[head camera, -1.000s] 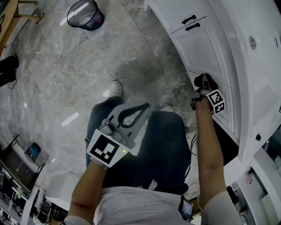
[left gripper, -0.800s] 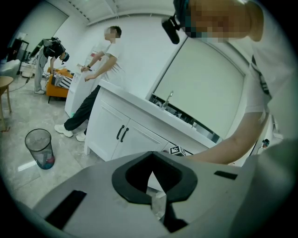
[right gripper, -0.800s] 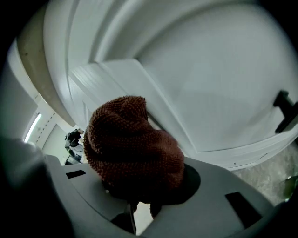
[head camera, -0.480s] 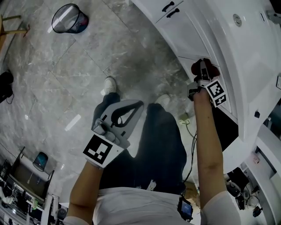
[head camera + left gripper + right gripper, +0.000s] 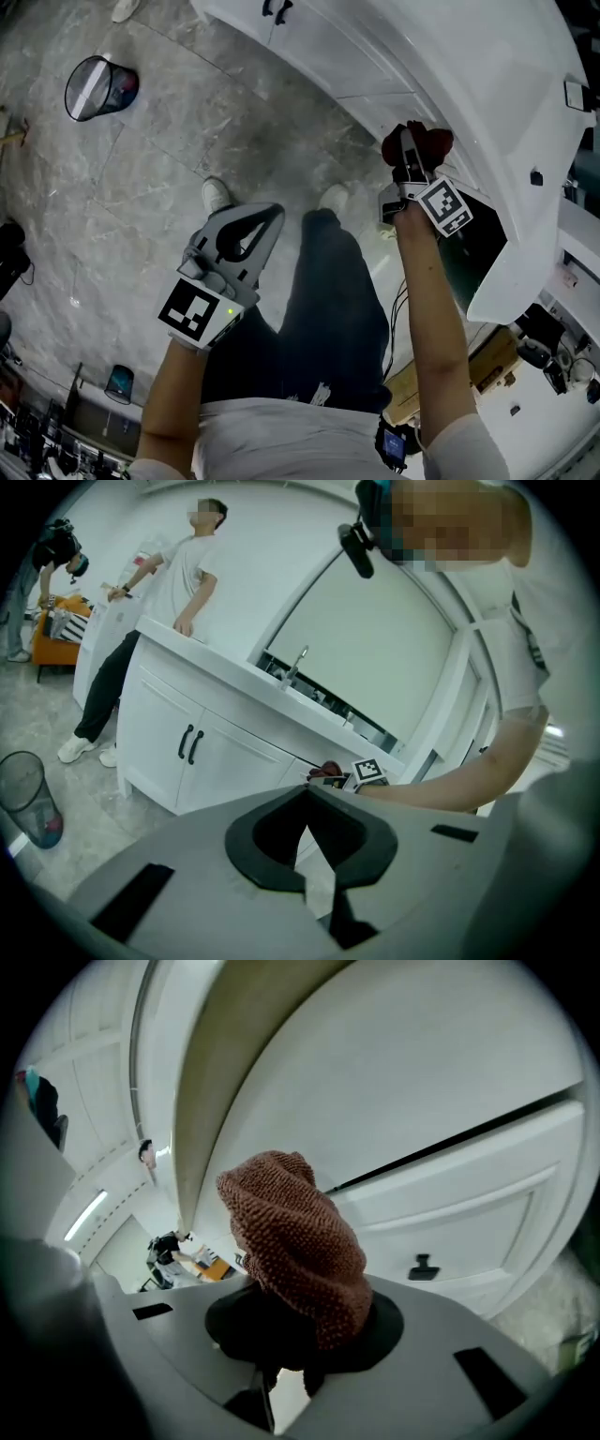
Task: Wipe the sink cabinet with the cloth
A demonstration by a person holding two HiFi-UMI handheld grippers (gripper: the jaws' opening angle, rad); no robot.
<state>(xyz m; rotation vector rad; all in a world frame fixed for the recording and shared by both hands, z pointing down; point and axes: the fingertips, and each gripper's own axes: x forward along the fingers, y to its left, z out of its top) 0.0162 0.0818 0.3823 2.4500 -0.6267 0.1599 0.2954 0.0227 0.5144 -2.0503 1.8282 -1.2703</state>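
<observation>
— Where's the cloth (image 5: 429, 141)?
— Upper right, clamped in the right gripper (image 5: 406, 155), at the cabinet (image 5: 319, 42); higher in frame than before.
— Left gripper (image 5: 262, 220)?
— Lower left, jaws together, empty.

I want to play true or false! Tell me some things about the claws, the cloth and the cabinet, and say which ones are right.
1. The right claw grips a reddish-brown cloth. True.
2. The left claw holds a sponge. False: it is shut and holds nothing.
3. The sink cabinet is white. True.
4. The waste bin sits on top of the cabinet. False: it stands on the floor.
5. The cabinet's handles are gold. False: they are black.
</observation>
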